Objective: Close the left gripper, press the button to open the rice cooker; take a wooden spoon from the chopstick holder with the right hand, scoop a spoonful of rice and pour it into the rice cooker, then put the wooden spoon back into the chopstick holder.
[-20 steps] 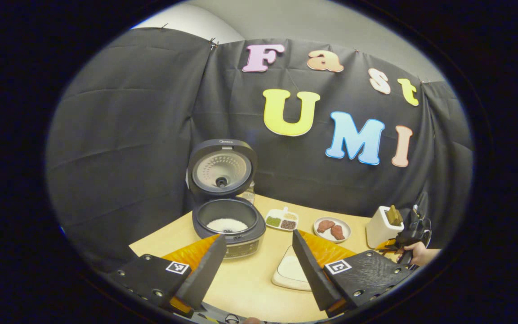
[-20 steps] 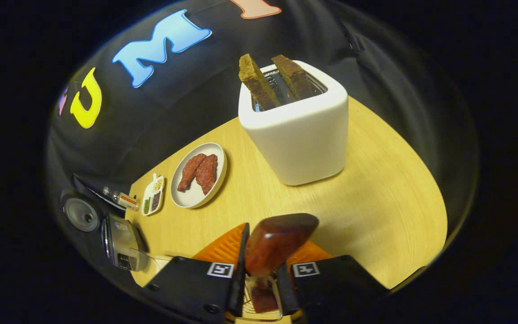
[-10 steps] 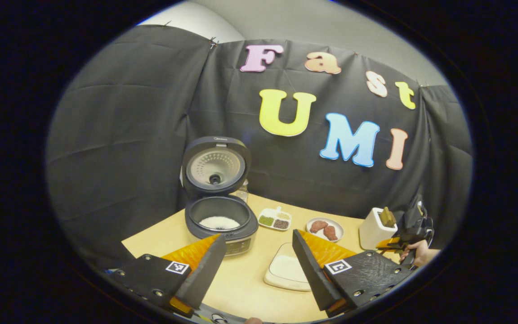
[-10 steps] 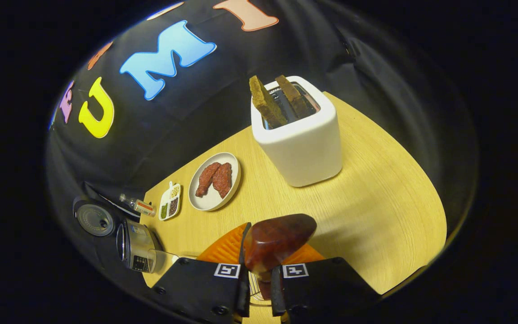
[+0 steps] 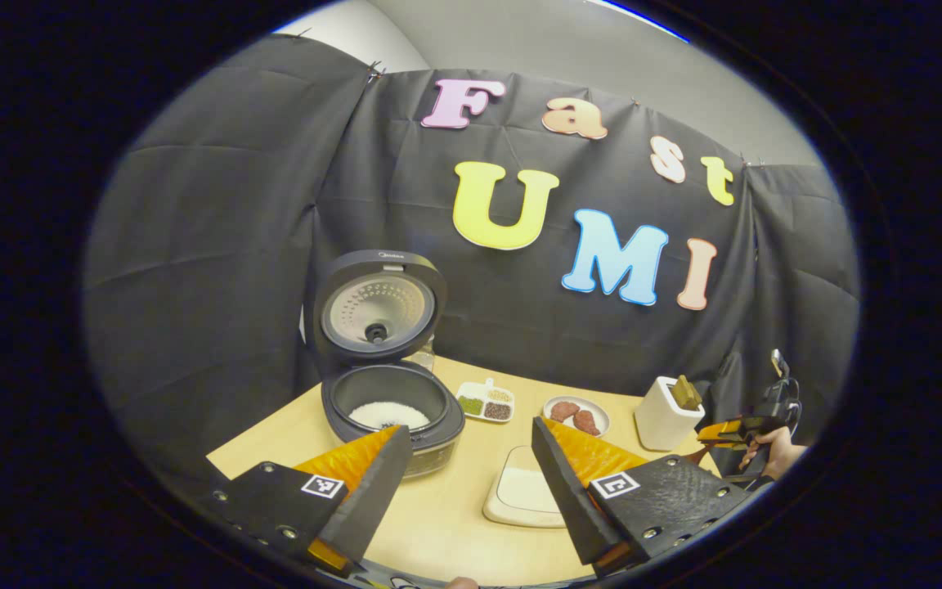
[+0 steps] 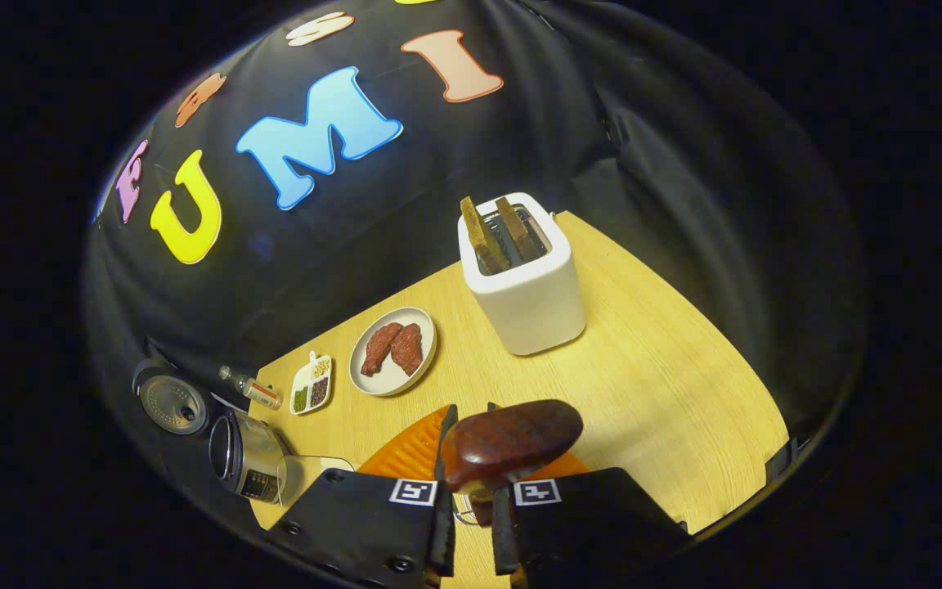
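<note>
Backed off toaster (image 6: 524, 282), right gripper (image 6: 468, 491) clamps wooden spoon (image 6: 512, 442).

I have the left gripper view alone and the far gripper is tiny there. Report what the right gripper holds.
Observer: The right gripper is shut on the wooden spoon. Its fingers clamp the handle and the bowl sticks out past their tips.
Operator: Check that bowl for rice.
Observer: No rice shows on the side of the bowl that faces the right gripper view. I cannot see its other side.
Operator: Now give me the white box beside it.
Observer: Two brown slices stand upright in the open top of the white box, which stands on the table beyond the spoon, apart from it.
</note>
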Available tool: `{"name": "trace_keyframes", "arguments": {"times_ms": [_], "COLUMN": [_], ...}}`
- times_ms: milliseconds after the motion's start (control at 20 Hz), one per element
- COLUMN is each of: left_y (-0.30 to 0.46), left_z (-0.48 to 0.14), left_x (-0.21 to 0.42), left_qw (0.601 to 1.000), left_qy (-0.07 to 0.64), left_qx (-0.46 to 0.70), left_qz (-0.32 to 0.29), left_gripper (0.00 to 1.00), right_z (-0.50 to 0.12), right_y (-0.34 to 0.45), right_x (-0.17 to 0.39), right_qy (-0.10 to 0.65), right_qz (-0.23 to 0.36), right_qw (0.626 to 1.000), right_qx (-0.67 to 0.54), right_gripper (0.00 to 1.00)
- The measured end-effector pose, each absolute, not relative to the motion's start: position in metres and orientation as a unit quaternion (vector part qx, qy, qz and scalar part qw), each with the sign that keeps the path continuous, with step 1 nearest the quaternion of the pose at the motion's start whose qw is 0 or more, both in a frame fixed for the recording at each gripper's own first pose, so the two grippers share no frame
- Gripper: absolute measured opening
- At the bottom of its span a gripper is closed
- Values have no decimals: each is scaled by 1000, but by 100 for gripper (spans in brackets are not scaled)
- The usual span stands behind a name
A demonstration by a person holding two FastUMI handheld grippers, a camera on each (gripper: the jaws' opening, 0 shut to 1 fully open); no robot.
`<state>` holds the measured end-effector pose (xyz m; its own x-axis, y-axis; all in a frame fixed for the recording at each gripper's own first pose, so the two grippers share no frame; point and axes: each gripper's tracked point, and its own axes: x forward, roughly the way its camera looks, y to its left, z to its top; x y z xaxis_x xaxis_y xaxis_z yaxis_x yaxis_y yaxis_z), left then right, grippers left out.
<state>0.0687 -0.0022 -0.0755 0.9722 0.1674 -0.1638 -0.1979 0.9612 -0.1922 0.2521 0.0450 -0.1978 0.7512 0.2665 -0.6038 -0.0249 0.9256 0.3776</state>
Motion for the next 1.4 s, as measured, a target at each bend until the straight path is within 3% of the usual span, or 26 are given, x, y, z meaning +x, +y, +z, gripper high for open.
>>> {"name": "trace_keyframes", "arguments": {"times_ms": [700, 850, 1150, 1250, 1300, 1400], "left_y": [38, 41, 61, 69, 74, 86], "left_z": [-99, -100, -100, -104, -108, -115], "left_x": [77, 83, 91, 92, 89, 88], "left_qw": [995, 995, 994, 994, 994, 993], "left_qy": [76, 76, 68, 69, 70, 75], "left_qx": [-61, -60, -60, -67, -72, -82], "left_qz": [-11, -34, -54, -51, -48, -39], "left_gripper": [91, 93, 91, 96, 91, 91], "right_z": [-186, -185, -169, -162, -159, -156], "right_y": [41, 63, 123, 144, 152, 170], "right_x": [154, 132, 105, 103, 104, 112], "right_qy": [316, 316, 321, 321, 321, 323], "right_qz": [1, 3, 33, 50, 58, 72], "right_qw": [933, 931, 919, 918, 919, 921], "right_qx": [172, 181, 225, 227, 221, 205], "right_gripper": [20, 17, 20, 20, 20, 20]}}
